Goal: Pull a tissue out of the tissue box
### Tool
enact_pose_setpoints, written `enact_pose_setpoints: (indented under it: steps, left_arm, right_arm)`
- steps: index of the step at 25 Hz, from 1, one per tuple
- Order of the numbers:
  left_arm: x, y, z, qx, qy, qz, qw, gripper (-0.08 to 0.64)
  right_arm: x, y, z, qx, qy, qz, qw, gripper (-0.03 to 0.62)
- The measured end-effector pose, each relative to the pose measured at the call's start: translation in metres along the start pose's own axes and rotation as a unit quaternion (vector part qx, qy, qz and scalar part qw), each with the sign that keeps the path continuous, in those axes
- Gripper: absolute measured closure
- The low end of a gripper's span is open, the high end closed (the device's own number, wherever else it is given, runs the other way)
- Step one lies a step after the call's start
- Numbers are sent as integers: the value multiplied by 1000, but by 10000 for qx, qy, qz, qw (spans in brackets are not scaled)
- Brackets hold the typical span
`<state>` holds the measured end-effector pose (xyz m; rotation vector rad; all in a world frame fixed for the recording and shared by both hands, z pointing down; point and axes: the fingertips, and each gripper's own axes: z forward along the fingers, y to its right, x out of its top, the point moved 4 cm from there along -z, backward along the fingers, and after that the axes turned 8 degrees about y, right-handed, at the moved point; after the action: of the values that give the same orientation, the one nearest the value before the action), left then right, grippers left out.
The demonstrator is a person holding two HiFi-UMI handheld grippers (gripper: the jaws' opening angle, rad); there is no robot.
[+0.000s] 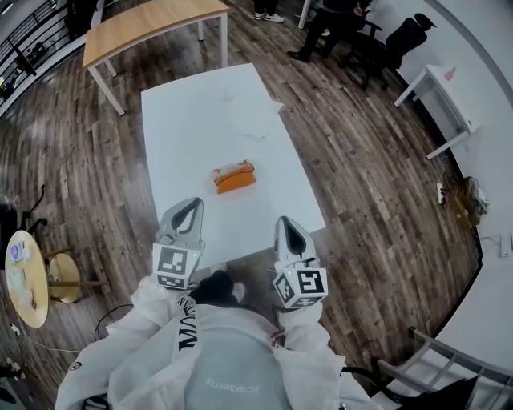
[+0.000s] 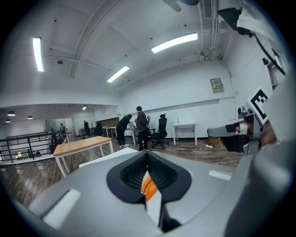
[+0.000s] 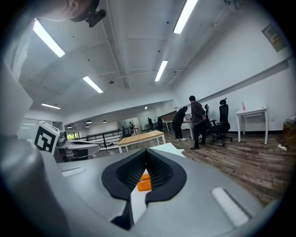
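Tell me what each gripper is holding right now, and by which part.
Nothing is held. The left gripper and right gripper are both shut and empty, short of the orange tissue box, which sits untouched on the white table.

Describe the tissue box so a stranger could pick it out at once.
Find the long white table in the middle of the dark wood floor, nearer than the wooden table. Near the middle of its top lies the tissue box. It is small, and the only bright orange thing on that white surface.
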<state>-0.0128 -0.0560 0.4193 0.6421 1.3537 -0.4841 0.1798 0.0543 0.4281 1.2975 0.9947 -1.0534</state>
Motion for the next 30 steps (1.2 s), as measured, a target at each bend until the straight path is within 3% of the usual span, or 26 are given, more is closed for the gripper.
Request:
enact_pose_setpoints:
  steps: [8,16,30]
  left_arm:
    - [-8,-31,24,39,13,-130,9999,560]
    - [-12,-49,46,-210,41,-239,9995,560]
    - [-31,-55,56,-248,-117,-468,9985,560]
  right_arm:
    - [3,-6,40,53,-132,-158,9998,591]
    - [4,-11,71,-59,-276,-263,9993,591]
    - [-8,-4,91,-88,-596,-372,9975,589]
